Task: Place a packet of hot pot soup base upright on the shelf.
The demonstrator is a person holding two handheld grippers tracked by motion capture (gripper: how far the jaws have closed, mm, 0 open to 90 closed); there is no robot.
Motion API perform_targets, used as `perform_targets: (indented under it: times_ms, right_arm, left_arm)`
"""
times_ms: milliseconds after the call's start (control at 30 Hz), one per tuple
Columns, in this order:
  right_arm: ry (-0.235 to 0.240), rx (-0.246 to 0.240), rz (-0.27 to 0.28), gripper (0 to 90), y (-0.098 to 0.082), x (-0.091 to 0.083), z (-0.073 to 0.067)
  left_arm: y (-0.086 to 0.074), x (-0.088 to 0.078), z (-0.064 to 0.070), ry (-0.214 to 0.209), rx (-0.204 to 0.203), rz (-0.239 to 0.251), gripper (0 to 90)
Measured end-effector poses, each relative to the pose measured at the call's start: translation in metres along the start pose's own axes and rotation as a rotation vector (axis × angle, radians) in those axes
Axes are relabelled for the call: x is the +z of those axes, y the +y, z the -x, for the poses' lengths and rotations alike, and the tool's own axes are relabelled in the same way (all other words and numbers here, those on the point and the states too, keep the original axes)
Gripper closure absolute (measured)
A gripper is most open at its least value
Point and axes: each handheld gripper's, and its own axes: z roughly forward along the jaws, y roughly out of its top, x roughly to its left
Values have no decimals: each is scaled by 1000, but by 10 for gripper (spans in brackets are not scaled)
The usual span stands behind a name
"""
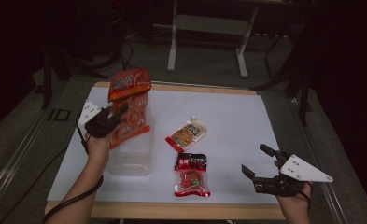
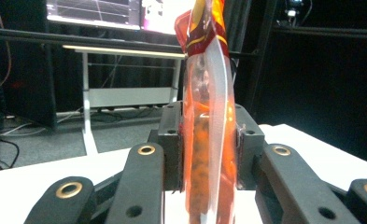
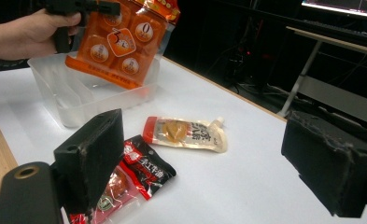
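Lower right of the high view, my right gripper [image 1: 258, 164] gapes wide and empty, while my left gripper [image 1: 118, 116] clamps the orange snack bag [image 1: 130, 105] above the clear tub [image 1: 132, 161] at centre left.

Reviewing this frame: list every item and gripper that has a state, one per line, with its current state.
Left gripper: shut on the orange snack bag.
Orange snack bag: held upright, lower edge over the bin.
Clear plastic bin: open-topped, on the table, nothing seen inside.
Beige spouted sauce pouch: lying flat, untouched.
Red and black snack packet: lying flat, untouched.
Right gripper: open, holding nothing.
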Motion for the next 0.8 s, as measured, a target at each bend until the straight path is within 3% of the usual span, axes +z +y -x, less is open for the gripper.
perform_targets:
  times_ms: [200,467,633,800]
  right_arm:
    - [1,5,1,130,-1,0,1]
    - [2,3,5,131,1,-2,1]
    - [8,3,0,131,1,-1,0]
    - [12,3,-7,131,0,0,0]
  left_arm:
    - [0,8,4,-21,60,-76,712]
    - [2,4,-4,-32,32,-122,711]
    - [2,1,-6,-55,61,-140,711]
    - [1,-3,-8,-57,59,-156,710]
